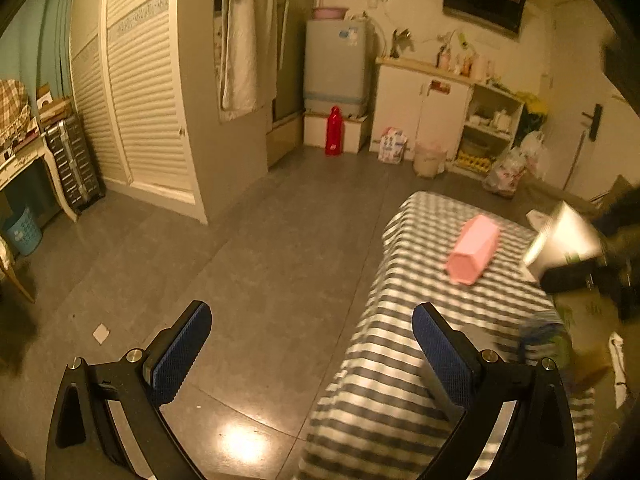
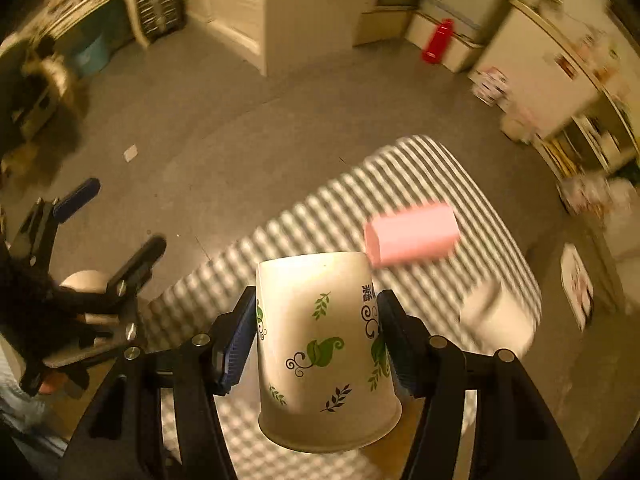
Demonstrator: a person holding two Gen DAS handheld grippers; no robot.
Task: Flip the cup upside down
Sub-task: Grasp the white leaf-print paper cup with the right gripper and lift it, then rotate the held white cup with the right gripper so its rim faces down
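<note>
A white paper cup [image 2: 324, 352] with green leaf prints sits between the blue pads of my right gripper [image 2: 316, 340], which is shut on it. The cup's base points away and its rim faces the camera, held above the striped tablecloth [image 2: 420, 172]. In the left wrist view the cup [image 1: 564, 240] shows blurred at the right edge. My left gripper [image 1: 312, 356] is open and empty, over the table's left edge and the floor. It also shows in the right wrist view [image 2: 116, 216] at the left.
A pink hexagonal box [image 1: 474, 250] lies on its side on the striped table [image 1: 400, 400]; it also shows in the right wrist view [image 2: 412, 234]. A blurred white object [image 2: 496, 316] sits on the table's right. Grey floor [image 1: 260, 260], a wardrobe and cabinets lie beyond.
</note>
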